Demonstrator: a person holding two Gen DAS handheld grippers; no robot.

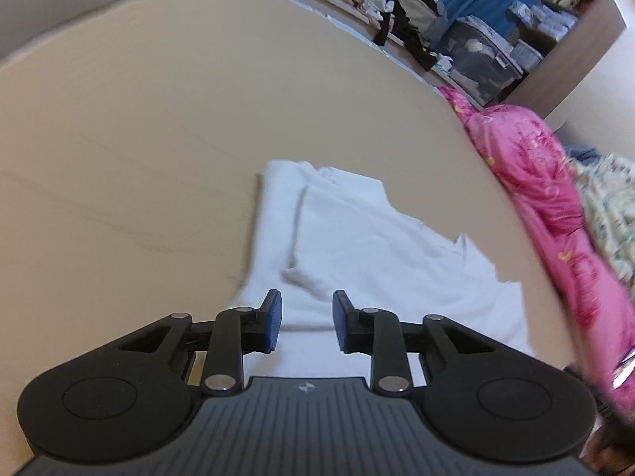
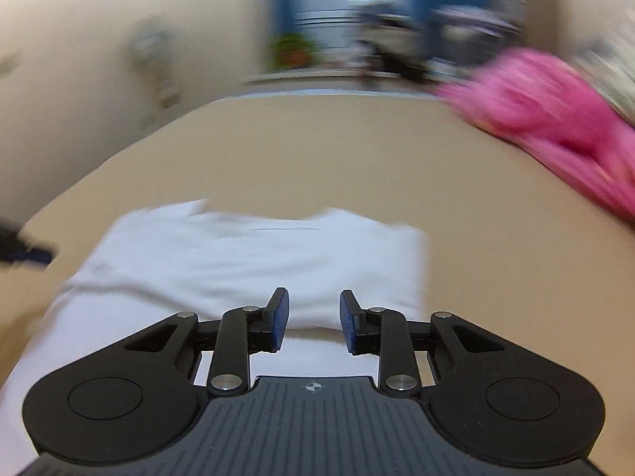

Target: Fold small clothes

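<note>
- Left gripper (image 1: 306,319): jaws parted, gripping nothing, poised over the near edge of the shirt (image 1: 357,246), likely to pinch it for a fold.
- Shirt: white, lying partly folded on the tan bed (image 1: 139,119), flat for folding.
- Right gripper (image 2: 313,321): jaws parted too, empty, above the shirt's near edge.
- Pink quilt (image 1: 535,182) bunched to the right; cluttered shelf (image 1: 456,39) beyond, blurred in the right view.

Soft matt cloth makes the white garment (image 1: 357,246); the beige worktop (image 1: 158,119) looks smooth and matt (the pink quilt (image 1: 528,166) faintly sheeny).
</note>
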